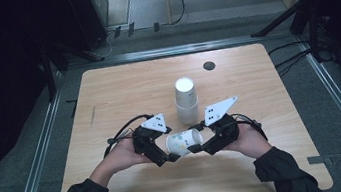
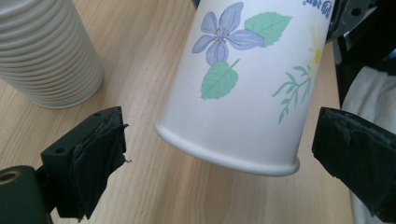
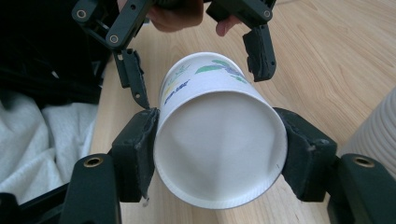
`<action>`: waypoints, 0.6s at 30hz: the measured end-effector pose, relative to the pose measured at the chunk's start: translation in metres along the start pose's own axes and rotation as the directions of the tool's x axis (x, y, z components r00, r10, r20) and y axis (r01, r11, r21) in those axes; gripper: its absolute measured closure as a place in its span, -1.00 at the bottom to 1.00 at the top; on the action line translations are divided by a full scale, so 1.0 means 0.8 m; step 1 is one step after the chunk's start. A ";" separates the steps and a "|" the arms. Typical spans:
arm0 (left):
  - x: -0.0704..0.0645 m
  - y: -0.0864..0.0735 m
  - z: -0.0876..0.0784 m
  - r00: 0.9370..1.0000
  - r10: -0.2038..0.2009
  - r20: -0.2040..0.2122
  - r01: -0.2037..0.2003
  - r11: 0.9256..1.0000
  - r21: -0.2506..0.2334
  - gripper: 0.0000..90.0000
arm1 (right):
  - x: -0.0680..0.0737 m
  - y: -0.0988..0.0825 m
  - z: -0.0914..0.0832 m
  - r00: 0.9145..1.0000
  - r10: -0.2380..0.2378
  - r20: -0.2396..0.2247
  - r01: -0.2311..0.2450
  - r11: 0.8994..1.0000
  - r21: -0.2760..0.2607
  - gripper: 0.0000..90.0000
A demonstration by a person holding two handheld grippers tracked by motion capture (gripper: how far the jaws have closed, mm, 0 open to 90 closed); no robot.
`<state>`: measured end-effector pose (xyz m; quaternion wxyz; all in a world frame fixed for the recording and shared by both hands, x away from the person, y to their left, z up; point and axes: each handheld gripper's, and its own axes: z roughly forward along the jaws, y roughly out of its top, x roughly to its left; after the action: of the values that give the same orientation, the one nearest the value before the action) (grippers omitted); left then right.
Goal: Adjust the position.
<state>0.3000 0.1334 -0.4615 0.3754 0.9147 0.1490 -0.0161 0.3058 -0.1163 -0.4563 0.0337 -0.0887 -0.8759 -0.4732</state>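
Between the pads of the right gripper (image 3: pixel 219 154): a paper cup (image 3: pixel 219 140), clamped on both sides near its base, lying on its side above the table (image 1: pixel 122 90), base toward that gripper's camera. Printed with a violet flower, green leaves and a bit of yellow. Pinched tight, pads (image 3: pixel 135 149) pressing the cup wall left and right.

Just past the cup's far end: the left gripper (image 3: pixel 196 60), spread wide, its two black fingers standing either side of the cup and apart from it. Behind it, a hand on its frame.

Along the left gripper (image 2: pixel 215 154) in its own view: same wide gap, pads (image 2: pixel 100 154) clear of the cup (image 2: pixel 243 88) on both sides, the rolled rim hanging between them, nothing gripped. To the left of that gripper and a little farther off: a stack of cups (image 2: pixel 46 51), upside down on the wood, ribbed with many rims.

From above: left gripper (image 1: pixel 164 152) and right gripper (image 1: pixel 205 144) facing each other near the front edge of the table, the cup (image 1: pixel 184 141) bridging the space between them. Just beyond both, toward the middle of the table: the stack of cups (image 1: pixel 186 101). Farther still, near the back edge: a small dark round cap (image 1: pixel 209 65) set in the tabletop.
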 end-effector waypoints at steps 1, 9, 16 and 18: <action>-0.001 0.000 -0.002 1.000 -0.008 0.001 0.008 1.000 -0.016 -0.93 | -0.001 0.001 0.000 1.000 0.002 -0.006 -0.002 1.000 -0.005 -0.22; -0.008 -0.006 -0.013 0.999 -0.051 -0.003 0.050 0.992 -0.119 -0.93 | -0.002 0.012 0.008 0.998 0.004 -0.066 -0.007 0.999 -0.046 -0.21; -0.013 -0.012 -0.016 0.997 -0.077 0.008 0.077 0.980 -0.185 -0.84 | -0.002 0.022 0.010 0.994 -0.003 -0.106 -0.006 0.996 -0.084 -0.22; -0.012 -0.014 -0.018 0.996 -0.090 0.017 0.091 0.975 -0.201 -0.84 | -0.003 0.024 0.009 0.994 -0.004 -0.108 -0.007 0.995 -0.096 -0.22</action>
<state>0.2862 0.1485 -0.4571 0.4657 0.8641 0.1899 -0.0214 0.3119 -0.1001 -0.4453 0.0770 -0.0651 -0.8489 -0.5189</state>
